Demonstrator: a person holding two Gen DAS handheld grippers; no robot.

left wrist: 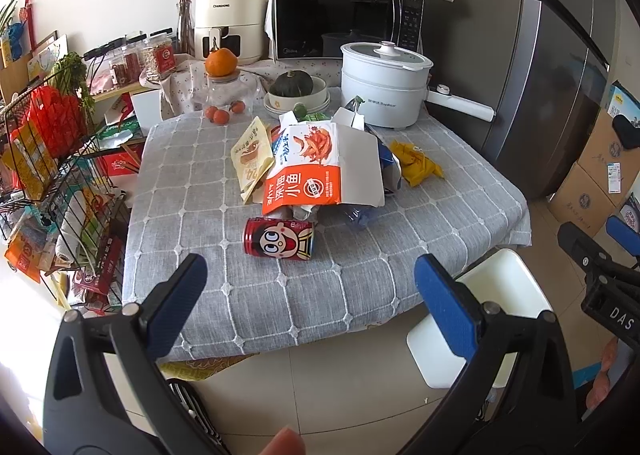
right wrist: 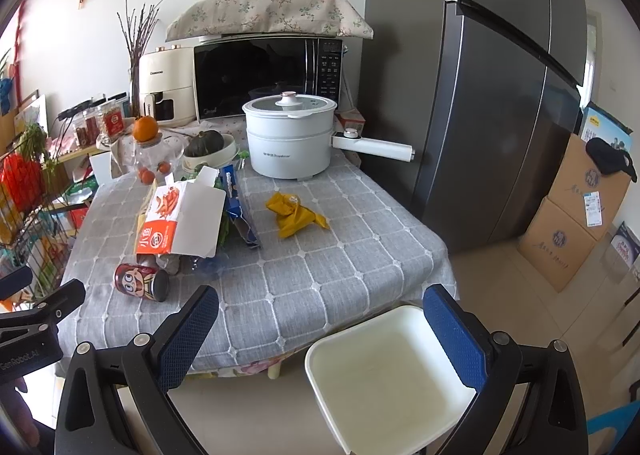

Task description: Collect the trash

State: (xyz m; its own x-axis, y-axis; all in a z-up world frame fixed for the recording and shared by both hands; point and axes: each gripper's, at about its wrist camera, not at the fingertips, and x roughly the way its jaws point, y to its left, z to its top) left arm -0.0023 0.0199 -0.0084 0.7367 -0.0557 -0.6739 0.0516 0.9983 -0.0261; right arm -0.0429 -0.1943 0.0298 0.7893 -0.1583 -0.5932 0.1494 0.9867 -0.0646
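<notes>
Trash lies on a table with a grey checked cloth (left wrist: 224,255): a red drink can (left wrist: 279,240) on its side, an orange-and-white snack box (left wrist: 324,171), a yellow snack pouch (left wrist: 253,157), a crumpled yellow wrapper (left wrist: 416,163) and blue wrappers (left wrist: 390,169). A white bin (right wrist: 380,375) stands on the floor at the table's near right corner. My left gripper (left wrist: 310,287) is open and empty, in front of the can. My right gripper (right wrist: 320,319) is open and empty, above the bin's left rim. The can (right wrist: 141,282), box (right wrist: 184,221) and yellow wrapper (right wrist: 296,215) also show in the right wrist view.
A white electric pot (left wrist: 384,89), a bowl with a green squash (left wrist: 294,91), oranges (left wrist: 221,61), a microwave (left wrist: 344,21) and an air fryer (left wrist: 228,23) stand at the back. A wire rack (left wrist: 52,191) is left of the table, a fridge (right wrist: 500,95) and cardboard boxes (right wrist: 576,215) right.
</notes>
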